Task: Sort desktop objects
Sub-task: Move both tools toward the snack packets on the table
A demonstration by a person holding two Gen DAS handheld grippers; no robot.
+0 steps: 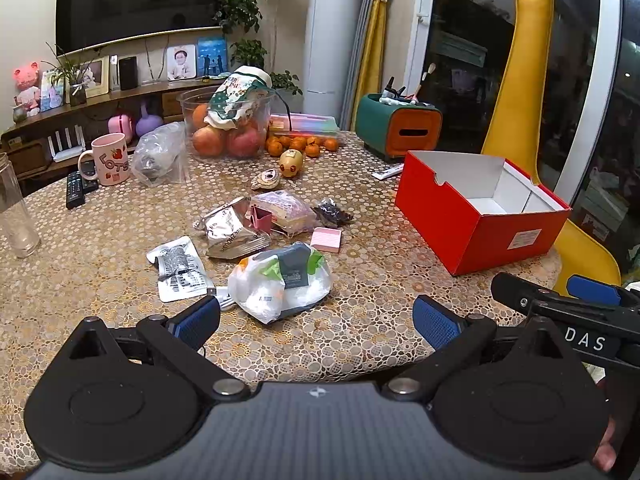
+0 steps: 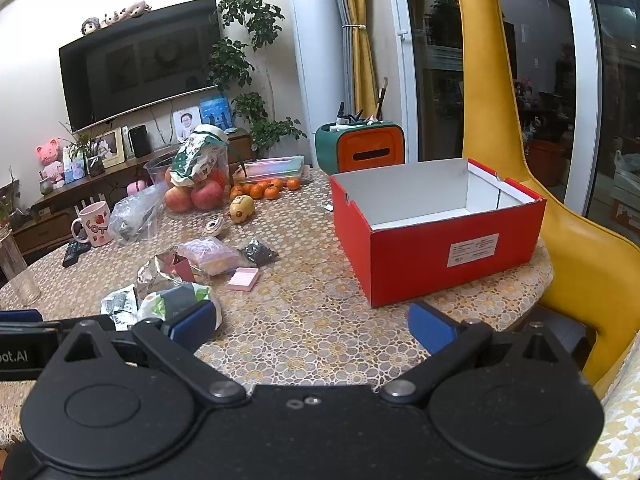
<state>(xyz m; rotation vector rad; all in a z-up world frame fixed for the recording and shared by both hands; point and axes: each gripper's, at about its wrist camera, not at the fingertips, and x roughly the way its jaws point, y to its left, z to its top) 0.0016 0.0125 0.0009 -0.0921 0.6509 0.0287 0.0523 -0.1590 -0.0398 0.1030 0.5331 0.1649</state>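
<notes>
Hovering above the patterned table (image 1: 360,344), left gripper (image 1: 316,316) and right gripper (image 2: 312,326) both spread wide, holding nothing; white plastic bag (image 1: 276,292) just ahead of left fingers, open red box (image 2: 440,256) ahead of right

Gold-and-cream lace circles all over the table (image 1: 360,240). Red box (image 1: 480,216) on the right, white inside, with a white label. Near it, a pale pink pad (image 1: 327,240). A white bag (image 1: 280,284) flashing green and grey, and a crinkled silver pouch (image 1: 232,228). Far left, a pink mug (image 1: 110,159) with strawberries. Both tongs black with blue pads (image 2: 192,326).
</notes>
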